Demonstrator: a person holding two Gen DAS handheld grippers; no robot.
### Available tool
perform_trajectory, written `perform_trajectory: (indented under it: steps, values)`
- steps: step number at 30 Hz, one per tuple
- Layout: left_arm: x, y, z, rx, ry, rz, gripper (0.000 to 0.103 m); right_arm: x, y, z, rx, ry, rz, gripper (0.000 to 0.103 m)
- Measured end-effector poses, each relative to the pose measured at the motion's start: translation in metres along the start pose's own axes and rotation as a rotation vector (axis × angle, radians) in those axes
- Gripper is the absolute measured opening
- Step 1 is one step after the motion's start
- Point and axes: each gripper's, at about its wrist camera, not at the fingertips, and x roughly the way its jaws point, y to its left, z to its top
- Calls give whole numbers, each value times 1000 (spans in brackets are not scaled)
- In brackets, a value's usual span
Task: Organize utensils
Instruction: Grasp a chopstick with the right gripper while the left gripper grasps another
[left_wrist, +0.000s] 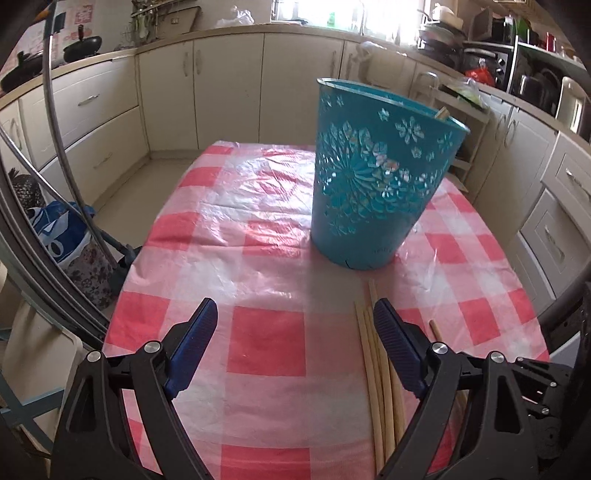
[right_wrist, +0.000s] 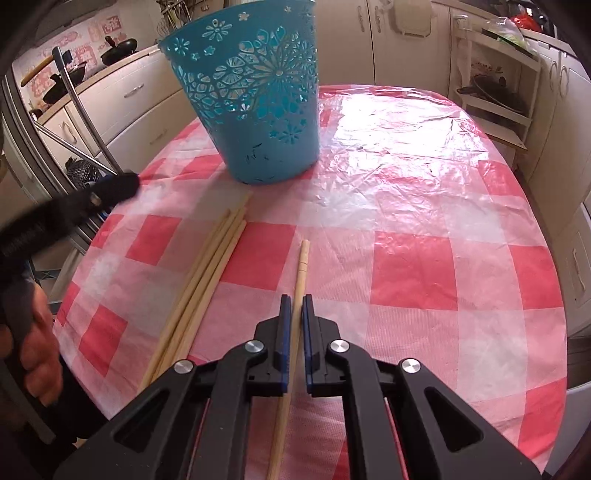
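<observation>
A: Right claw (right_wrist: 296, 297): narrowed around a single chopstick (right_wrist: 300, 273), pads at or near contact; firm grip not confirmed. Stick lying flat on the worktop (right_wrist: 406, 273), tip toward the bin (right_wrist: 255, 99).

B: Left claw (left_wrist: 295, 314): wide, holding nothing, low over the worktop, loose chopsticks (left_wrist: 376, 369) just beside its right finger.

A: Same bundle noted in the right view (right_wrist: 199, 280), left of the held stick, apart from it.

B: Bin upright, far side of the cloth. One stick end (left_wrist: 442, 112) visible at the rim, so likely partly filled.

A: Risks. Grip near the stick's rear half: probable droop or swivel on lifting, tip catching the cloth or the bin's rim. Smooth wood: slip likely if the pads close off-centre.

B: Further: light bin, no hand steadying it. Knock at the rim could tip it. Left claw close enough to scatter the bundle if swung right.
</observation>
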Motion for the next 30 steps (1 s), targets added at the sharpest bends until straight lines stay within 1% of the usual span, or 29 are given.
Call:
perform_trajectory:
  steps: [4, 13, 23, 30]
  values:
    - [15, -14, -10, 39, 56, 17, 82, 0, -2, 0, 6, -3, 22, 7]
    - [36, -20, -19, 90, 121, 64, 81, 1, -6, 1, 27, -9, 52, 7]
    - [39, -25, -18, 108, 132, 69, 81, 1, -8, 1, 39, -11, 61, 7]
    - [43, -26, -20, 108, 164, 75, 80, 0, -9, 1, 48, -12, 66, 7]
